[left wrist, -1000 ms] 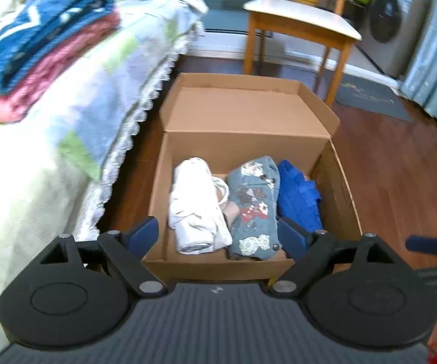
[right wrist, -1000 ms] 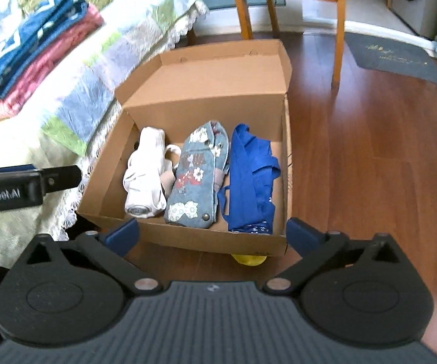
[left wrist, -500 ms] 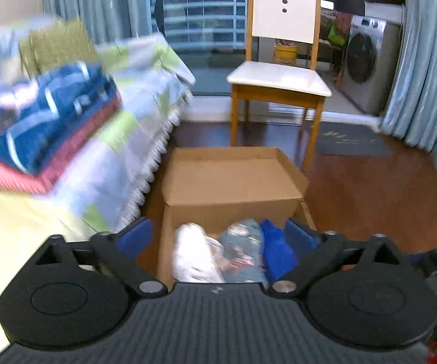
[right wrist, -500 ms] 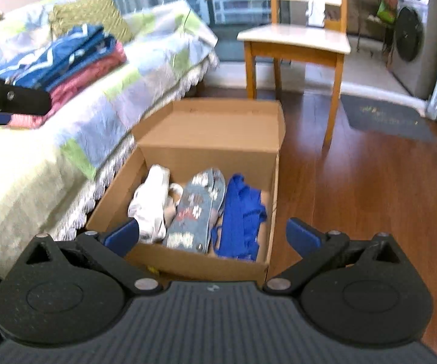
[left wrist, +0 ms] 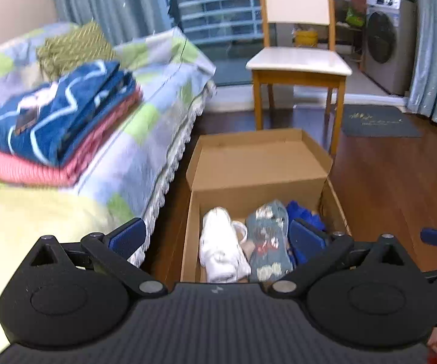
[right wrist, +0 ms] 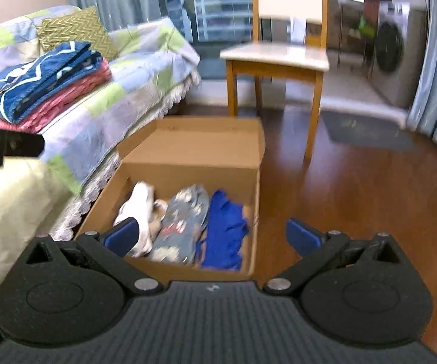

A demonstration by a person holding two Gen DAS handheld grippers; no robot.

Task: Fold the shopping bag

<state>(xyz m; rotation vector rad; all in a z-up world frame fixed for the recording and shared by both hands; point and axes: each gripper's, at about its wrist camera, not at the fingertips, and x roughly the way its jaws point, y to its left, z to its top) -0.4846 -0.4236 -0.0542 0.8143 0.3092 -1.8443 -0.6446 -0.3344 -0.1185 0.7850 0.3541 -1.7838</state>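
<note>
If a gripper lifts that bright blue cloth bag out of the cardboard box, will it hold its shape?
Probably not. The bright blue cloth bag lies crumpled with loose folds, so it would likely droop. It looks thin, so probably light. Its wrinkled fabric seems unlikely to slip.

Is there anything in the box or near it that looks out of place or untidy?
Nothing stands out. The white bag, floral bag and blue bag lie side by side in the cardboard box.

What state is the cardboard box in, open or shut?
Open. The cardboard box has its lid flap raised at the back, showing a white bag, a floral bag and a blue bag side by side inside.
</note>
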